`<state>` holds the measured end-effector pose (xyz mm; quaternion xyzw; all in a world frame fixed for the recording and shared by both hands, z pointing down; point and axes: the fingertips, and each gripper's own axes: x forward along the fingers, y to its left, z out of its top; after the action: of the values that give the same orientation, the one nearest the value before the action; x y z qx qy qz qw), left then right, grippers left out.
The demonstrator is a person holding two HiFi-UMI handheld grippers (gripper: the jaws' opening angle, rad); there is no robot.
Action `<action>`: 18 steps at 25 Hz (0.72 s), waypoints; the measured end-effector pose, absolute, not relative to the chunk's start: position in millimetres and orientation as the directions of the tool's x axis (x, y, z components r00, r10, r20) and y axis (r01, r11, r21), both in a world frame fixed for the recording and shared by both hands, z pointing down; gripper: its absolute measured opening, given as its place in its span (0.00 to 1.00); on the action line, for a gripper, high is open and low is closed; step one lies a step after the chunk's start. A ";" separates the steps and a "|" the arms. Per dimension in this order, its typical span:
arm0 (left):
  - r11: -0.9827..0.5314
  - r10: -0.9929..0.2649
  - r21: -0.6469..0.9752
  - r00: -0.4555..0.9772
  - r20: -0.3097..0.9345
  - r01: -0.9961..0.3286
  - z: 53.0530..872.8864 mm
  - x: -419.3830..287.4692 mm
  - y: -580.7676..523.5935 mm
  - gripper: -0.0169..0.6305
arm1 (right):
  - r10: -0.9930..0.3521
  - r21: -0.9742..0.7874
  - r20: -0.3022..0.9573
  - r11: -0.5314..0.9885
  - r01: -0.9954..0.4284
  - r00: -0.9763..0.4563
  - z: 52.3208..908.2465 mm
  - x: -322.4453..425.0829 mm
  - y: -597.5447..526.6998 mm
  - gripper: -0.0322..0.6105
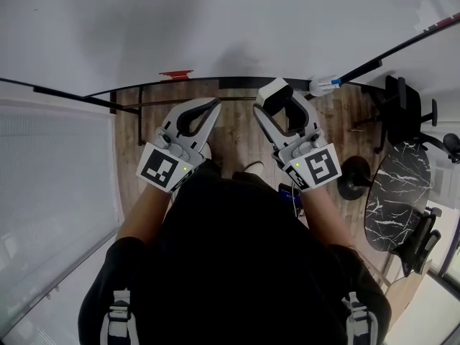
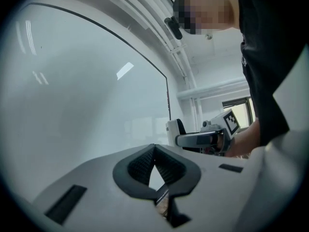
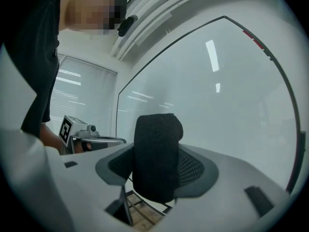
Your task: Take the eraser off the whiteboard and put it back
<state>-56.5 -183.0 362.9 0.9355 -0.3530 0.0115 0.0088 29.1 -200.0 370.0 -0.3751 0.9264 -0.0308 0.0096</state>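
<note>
The whiteboard [image 1: 215,27] stands straight ahead of me, and both grippers point level at it. My right gripper [image 1: 282,106] is shut on the eraser [image 1: 274,90], a block with a white back and black felt. In the right gripper view the felt side of the eraser [image 3: 157,149] fills the space between the jaws, a short way off the whiteboard [image 3: 217,95]. My left gripper [image 1: 213,108] is beside it to the left, shut with nothing in it; its pads meet at the tips in the left gripper view [image 2: 154,151]. That view also shows the eraser [image 2: 172,129] in the right gripper [image 2: 195,139].
A marker with a blue cap [image 1: 325,85] lies on the board's ledge at the right, and a small red item [image 1: 176,73] at the left. The board's black stand legs [image 1: 140,113] cross the wooden floor. A black chair [image 1: 406,106] and marble table [image 1: 395,192] are on the right, window blinds [image 1: 50,171] on the left.
</note>
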 end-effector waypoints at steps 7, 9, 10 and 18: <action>-0.743 -0.668 -0.006 0.741 0.060 -0.669 360.2 -28.4 -141.4 0.03 | -0.680 -0.077 0.017 0.730 -0.679 -0.733 376.3 54.3 -160.6 0.43; -0.746 -0.665 -0.011 0.745 0.057 -0.665 361.5 -22.3 -115.6 0.03 | -0.684 -0.080 0.010 0.726 -0.683 -0.729 378.3 61.8 -133.4 0.43; -0.750 -0.661 -0.015 0.749 0.053 -0.661 361.8 -24.4 -107.2 0.03 | -0.687 -0.083 0.007 0.724 -0.685 -0.726 378.8 60.3 -123.7 0.43; -0.781 -0.625 -0.015 0.780 0.030 -0.625 360.1 -89.2 -37.8 0.03 | -0.733 -0.100 0.015 0.676 -0.730 -0.680 385.0 -2.2 -44.1 0.43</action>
<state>-89.2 -37.8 360.1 0.9434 -0.3313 0.0167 -0.0022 -2.2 -44.1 385.0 -0.3997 0.9153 -0.0489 0.0130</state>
